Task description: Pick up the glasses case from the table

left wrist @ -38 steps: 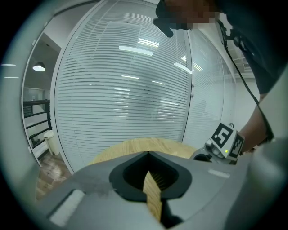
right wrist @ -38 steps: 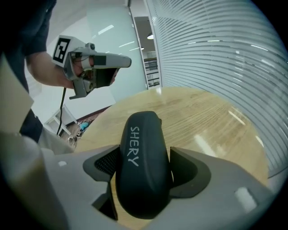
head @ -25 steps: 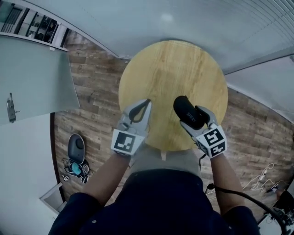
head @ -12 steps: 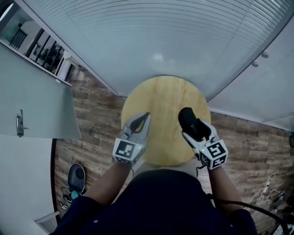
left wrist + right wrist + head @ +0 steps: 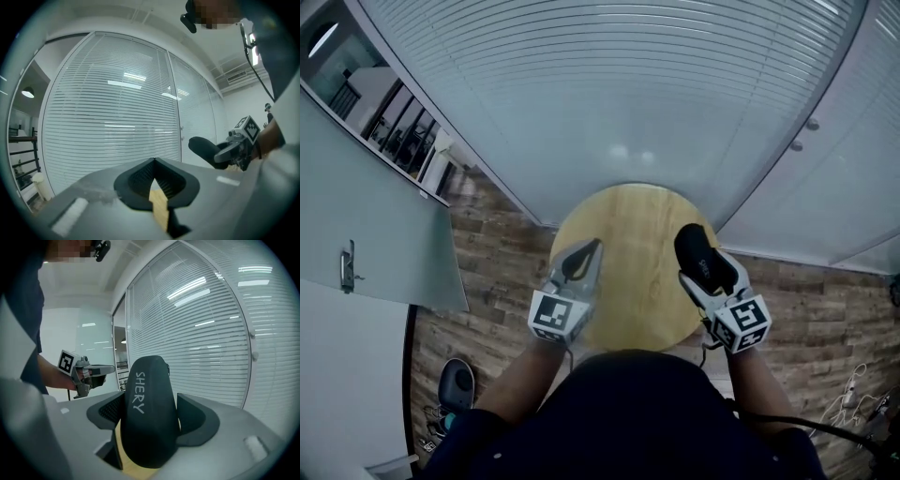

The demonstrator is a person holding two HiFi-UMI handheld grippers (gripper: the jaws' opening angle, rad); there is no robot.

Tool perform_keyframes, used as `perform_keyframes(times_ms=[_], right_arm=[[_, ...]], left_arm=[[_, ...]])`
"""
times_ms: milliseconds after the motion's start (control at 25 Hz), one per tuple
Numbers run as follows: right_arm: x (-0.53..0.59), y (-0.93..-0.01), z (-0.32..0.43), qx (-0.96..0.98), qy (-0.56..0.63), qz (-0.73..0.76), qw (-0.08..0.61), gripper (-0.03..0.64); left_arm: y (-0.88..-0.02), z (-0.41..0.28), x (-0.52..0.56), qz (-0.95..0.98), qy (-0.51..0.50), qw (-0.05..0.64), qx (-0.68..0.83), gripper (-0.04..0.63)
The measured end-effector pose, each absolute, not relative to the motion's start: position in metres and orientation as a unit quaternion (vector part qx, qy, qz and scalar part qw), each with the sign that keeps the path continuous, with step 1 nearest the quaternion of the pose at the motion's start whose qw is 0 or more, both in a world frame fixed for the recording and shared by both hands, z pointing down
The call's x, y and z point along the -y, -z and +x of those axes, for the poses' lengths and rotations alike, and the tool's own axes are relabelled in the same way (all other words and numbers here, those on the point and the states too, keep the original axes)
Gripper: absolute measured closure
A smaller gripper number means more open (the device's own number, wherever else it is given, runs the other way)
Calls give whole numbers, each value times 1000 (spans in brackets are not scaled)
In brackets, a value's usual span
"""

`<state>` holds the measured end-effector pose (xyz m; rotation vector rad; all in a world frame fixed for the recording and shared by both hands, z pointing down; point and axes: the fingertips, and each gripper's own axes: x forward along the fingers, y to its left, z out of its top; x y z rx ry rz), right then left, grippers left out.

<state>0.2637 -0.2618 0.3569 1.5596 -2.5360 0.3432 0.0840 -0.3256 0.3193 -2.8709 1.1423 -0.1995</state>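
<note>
While right hand-held gripper [image 5: 705, 274] clamps glasses case [image 5: 694, 246] over table [image 5: 633, 225] — left hand-held gripper [image 5: 592, 247] alongside, jaws together, empty.

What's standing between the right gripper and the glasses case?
Nothing visible. The right gripper's jaws are closed on the glasses case, one on each side, over the round table. The left gripper is shut and empty, off to the side.

Head view overlooks the table [image 5: 637, 234]; gripper views face blinds [image 5: 117, 122].
</note>
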Motion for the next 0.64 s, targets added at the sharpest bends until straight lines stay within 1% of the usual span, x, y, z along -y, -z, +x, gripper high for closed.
perform_keyframes(times_ms=[400,640], right_arm=[[265,-335,265,838,-84,537,46,261],[271,-333,270,838,-78,538,44,261]], left_arm=[[-300,83,331,-930,59,38,-361,592],[-293,85,343,-929,63,49,-361,592]])
